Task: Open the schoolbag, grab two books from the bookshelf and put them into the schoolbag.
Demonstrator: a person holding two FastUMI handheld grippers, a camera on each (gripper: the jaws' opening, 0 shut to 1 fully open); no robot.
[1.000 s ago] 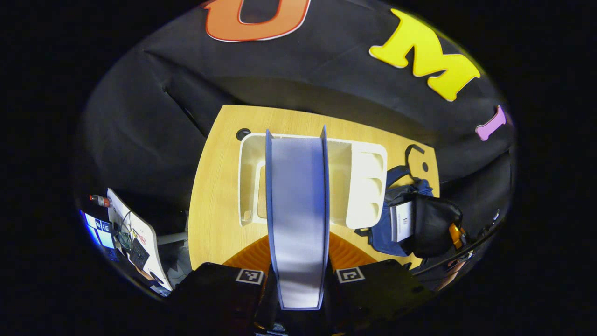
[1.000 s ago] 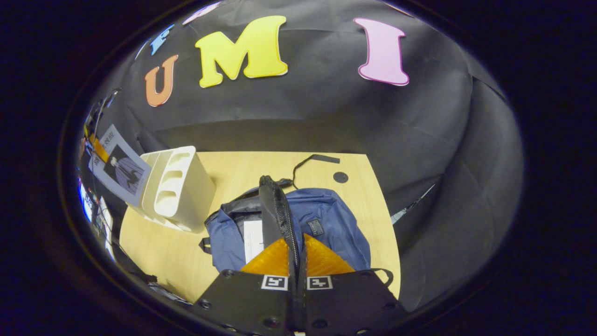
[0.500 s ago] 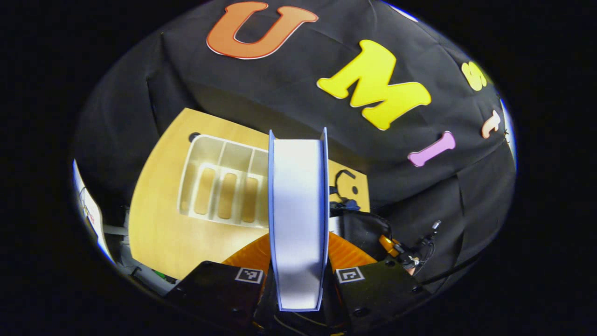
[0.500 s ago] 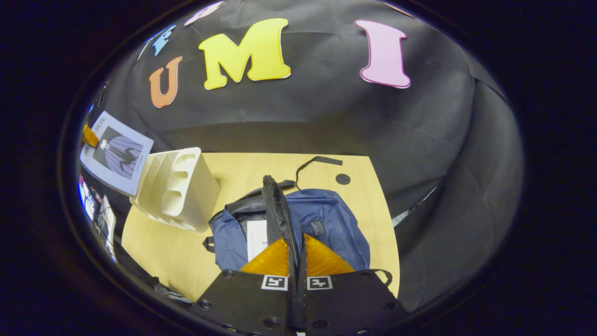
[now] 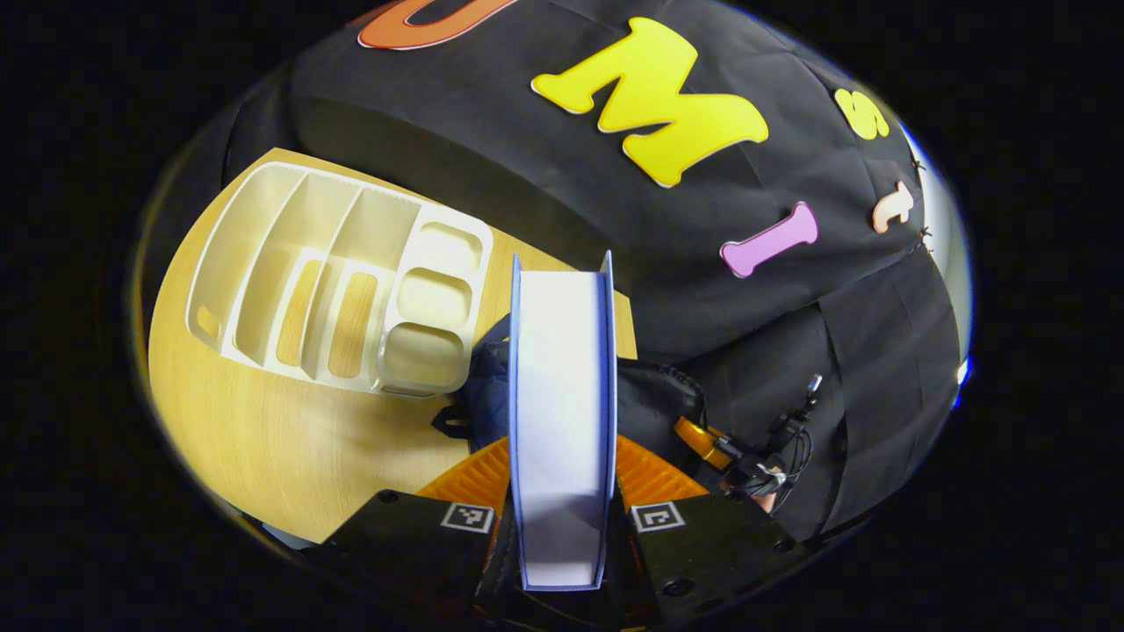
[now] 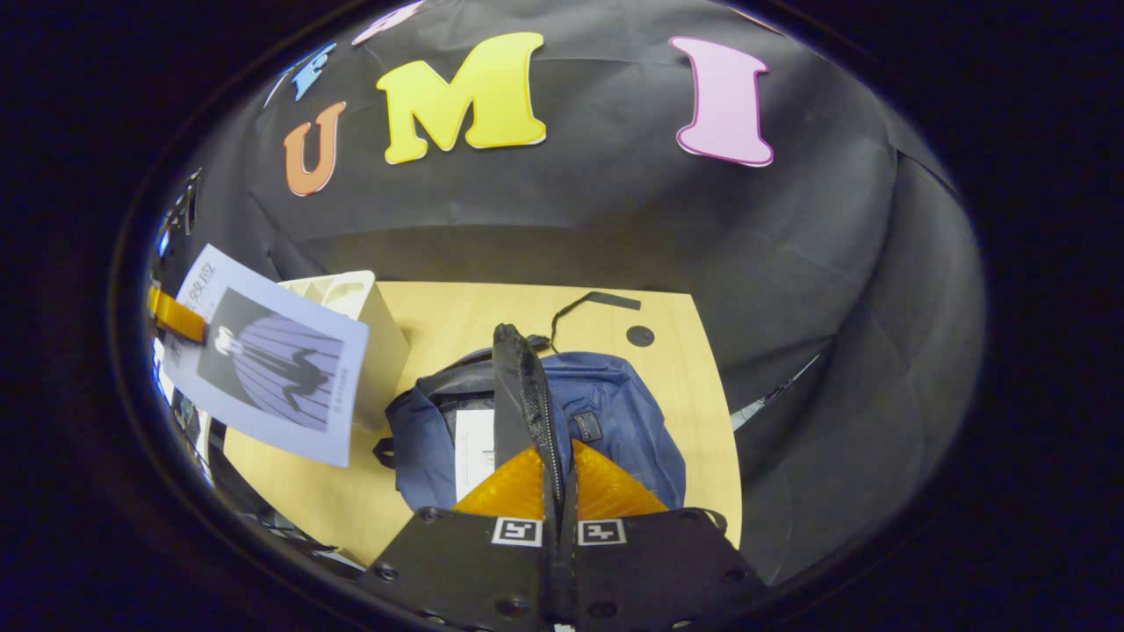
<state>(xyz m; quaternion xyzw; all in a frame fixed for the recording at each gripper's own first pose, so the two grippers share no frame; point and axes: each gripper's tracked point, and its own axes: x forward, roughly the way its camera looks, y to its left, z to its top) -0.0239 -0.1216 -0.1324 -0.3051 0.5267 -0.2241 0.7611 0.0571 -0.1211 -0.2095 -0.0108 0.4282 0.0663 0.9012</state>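
My left gripper [image 5: 562, 478] is shut on a blue-covered book [image 5: 562, 395], held on edge with its white pages facing the camera. Behind the book lies the dark blue schoolbag [image 5: 487, 395]. In the right gripper view that same book [image 6: 272, 373] hangs in the air left of the schoolbag [image 6: 615, 412], in front of the white bookshelf [image 6: 382, 338]. My right gripper [image 6: 558, 487] is shut on the bag's black zipper flap [image 6: 522, 399] and holds it up. A white book [image 6: 474, 448] lies inside the open bag.
The white bookshelf [image 5: 342, 290] stands on the wooden table [image 5: 263, 439], its slots showing no books. A black strap [image 6: 588, 303] trails behind the bag. The other gripper [image 5: 702, 439] with cables is right of the book.
My left gripper has carried the book away from the bookshelf and toward the schoolbag. The right gripper has kept the flap raised in nearly the same place.
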